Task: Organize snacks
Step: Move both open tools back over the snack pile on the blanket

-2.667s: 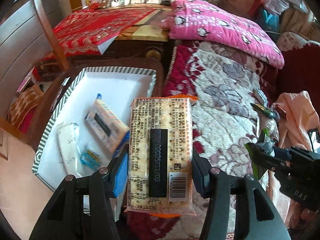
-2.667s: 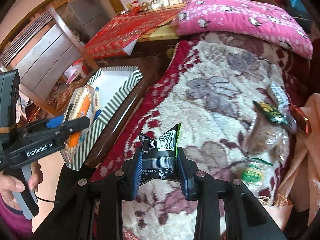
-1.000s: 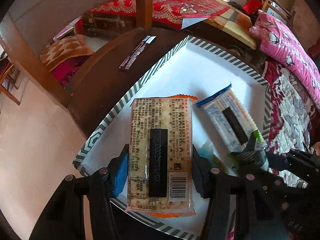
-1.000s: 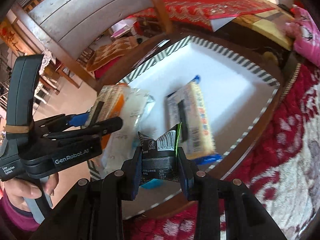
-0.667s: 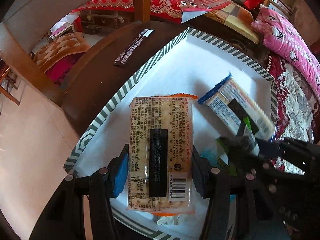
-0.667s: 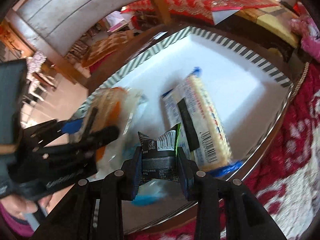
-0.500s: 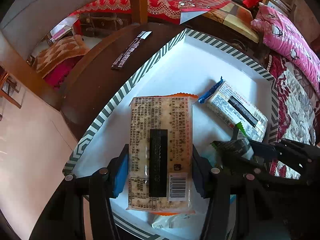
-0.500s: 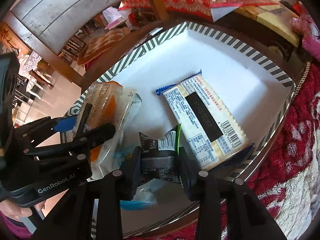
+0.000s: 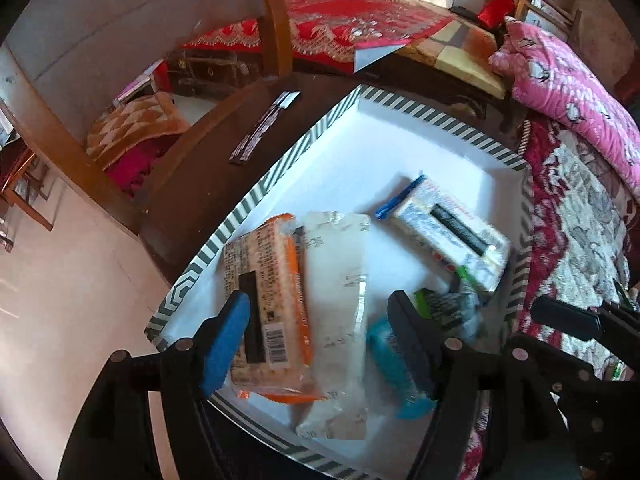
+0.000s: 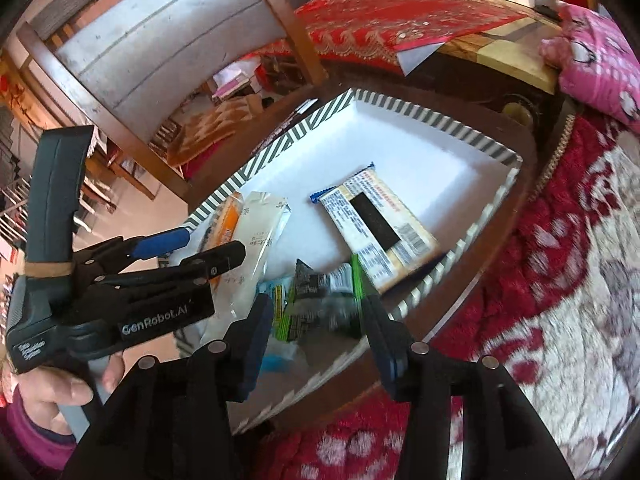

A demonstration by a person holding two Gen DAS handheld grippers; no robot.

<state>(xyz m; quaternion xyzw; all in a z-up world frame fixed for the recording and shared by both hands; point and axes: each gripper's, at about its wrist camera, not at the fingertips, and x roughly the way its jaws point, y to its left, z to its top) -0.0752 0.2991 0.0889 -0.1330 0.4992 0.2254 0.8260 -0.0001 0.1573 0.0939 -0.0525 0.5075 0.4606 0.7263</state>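
Cluttered bedroom surroundings are seen behind a dark round wooden worktop, on which a shallow white box with a grey-striped rim is set beside a bed covered by a red-and-cream floral blanket.

The release step is in hand. The left gripper has just been opening; its fingers are spread clear of the orange-edged clear pack of crackers, which is lying in the near corner of the box, partly over a white plastic sachet. The right gripper has likewise just been opening, and the small black-and-green foil packet has been let go: it lies between the parted fingers, untouched by the pads as far as can be judged, just beside a blue-ended cracker pack with a black label.

Both grippers should next be drawn back and swung toward the bed, where more snacks are presumably waiting.

The foil packet is smeared by motion blur, so its exact resting pose cannot be told. A small light-blue wrapper is largely hidden behind the left fingers. The bed's remaining snacks are cut off at the frame edge.
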